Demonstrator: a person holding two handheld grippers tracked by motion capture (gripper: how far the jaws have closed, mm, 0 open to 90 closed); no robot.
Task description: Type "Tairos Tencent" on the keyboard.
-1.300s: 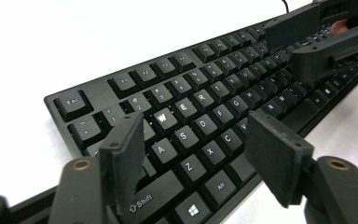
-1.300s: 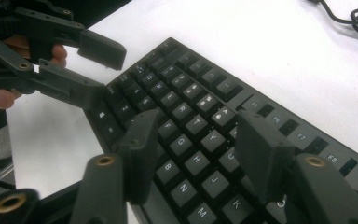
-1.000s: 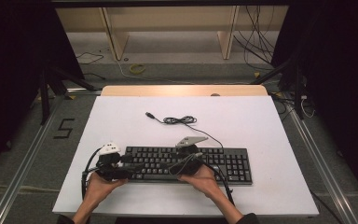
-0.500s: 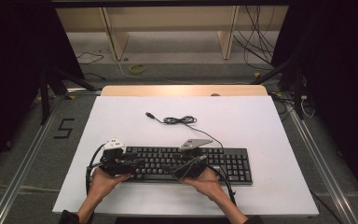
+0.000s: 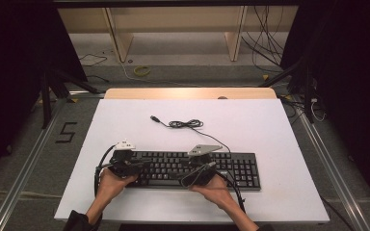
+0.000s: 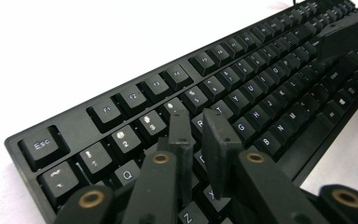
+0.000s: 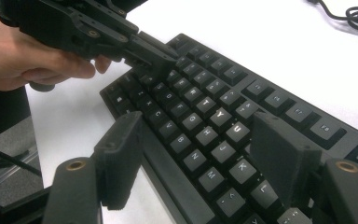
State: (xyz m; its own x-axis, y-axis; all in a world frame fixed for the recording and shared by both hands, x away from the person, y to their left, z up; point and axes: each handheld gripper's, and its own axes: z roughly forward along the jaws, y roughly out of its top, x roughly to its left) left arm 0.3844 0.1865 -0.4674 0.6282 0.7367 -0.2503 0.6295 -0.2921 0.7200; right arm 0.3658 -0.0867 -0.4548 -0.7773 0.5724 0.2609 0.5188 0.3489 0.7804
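Hovering low over the near edge of the white worktop (image 5: pixel 279 144), both hands bring their tongs down onto a black keyboard (image 5: pixel 231 168) that lies with its long axis running left to right, just beyond the person's wrists. The left tongs (image 6: pixel 200 123) are nearly clenched, jaws side by side with a thin gap and nothing between them, tips resting over the upper-left letter keys below the number row; whether they press a key I cannot tell. The right tongs (image 7: pixel 200 154) stand released, jaws wide apart, straddling the near rim of the keyboard about the middle letter keys, one jaw outside the front edge and the other over the keys. So the keyboard sits directly under and ahead of both tools, its length crossing their line of reach; the left hand (image 5: pixel 110 180) looks the closer to contact, and any lift or slide would depend on gripping across the short depth. Farther off, the keyboard's cable (image 5: pixel 185 124) lies coiled loosely on the worktop with its USB plug (image 5: pixel 153 118) free, well apart from the hands.
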